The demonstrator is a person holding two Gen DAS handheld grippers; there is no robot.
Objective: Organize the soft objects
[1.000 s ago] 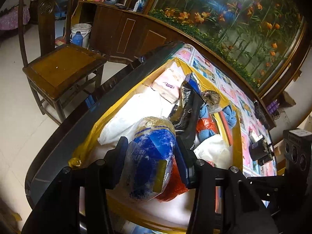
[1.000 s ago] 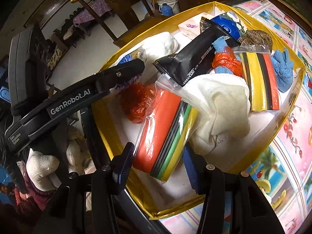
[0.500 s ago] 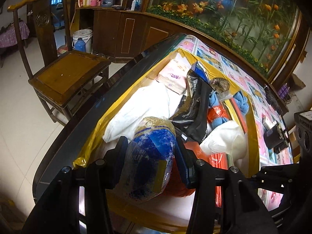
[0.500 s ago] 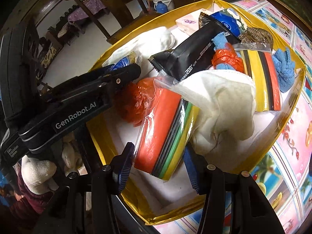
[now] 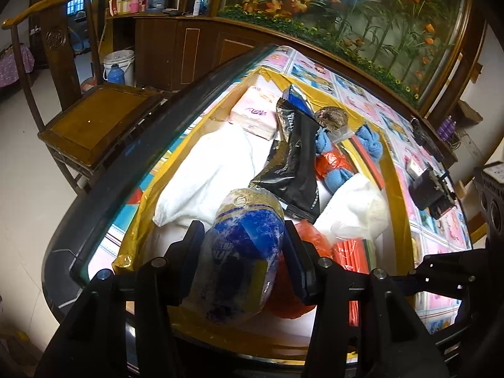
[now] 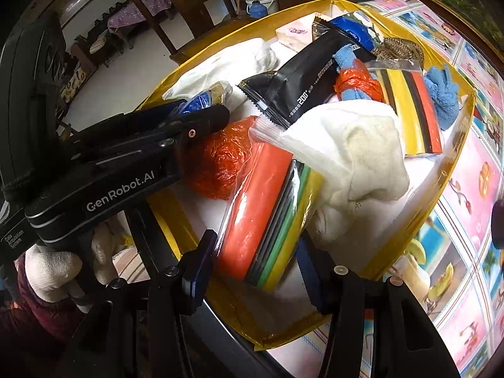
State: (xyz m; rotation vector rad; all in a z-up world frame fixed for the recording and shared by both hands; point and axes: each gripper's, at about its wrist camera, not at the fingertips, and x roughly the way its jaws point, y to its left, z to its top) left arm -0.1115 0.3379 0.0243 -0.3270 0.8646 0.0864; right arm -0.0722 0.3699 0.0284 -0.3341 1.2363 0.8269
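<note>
My left gripper (image 5: 241,252) is shut on a blue and gold plastic packet (image 5: 242,252) and holds it over the near end of the yellow-rimmed tray (image 5: 395,186). My right gripper (image 6: 255,267) is shut on a clear bag of coloured foam sheets (image 6: 267,217), red, green and yellow, at the tray's near edge (image 6: 453,163). The left gripper also shows in the right wrist view (image 6: 189,119). In the tray lie white cloths (image 5: 208,173), a black packet (image 5: 296,163), an orange plastic bag (image 6: 220,157), blue cloths (image 6: 441,94) and a tissue pack (image 5: 255,113).
The tray sits on a round glass-topped table (image 5: 132,170) with picture mats. A wooden chair (image 5: 91,119) stands to the left, a dark cabinet (image 5: 176,50) behind. A black device (image 5: 431,189) lies on the table right of the tray.
The left gripper has drawn back and risen a little with the blue packet. The right gripper has moved slightly closer to the left one, still holding the foam-sheet bag.
</note>
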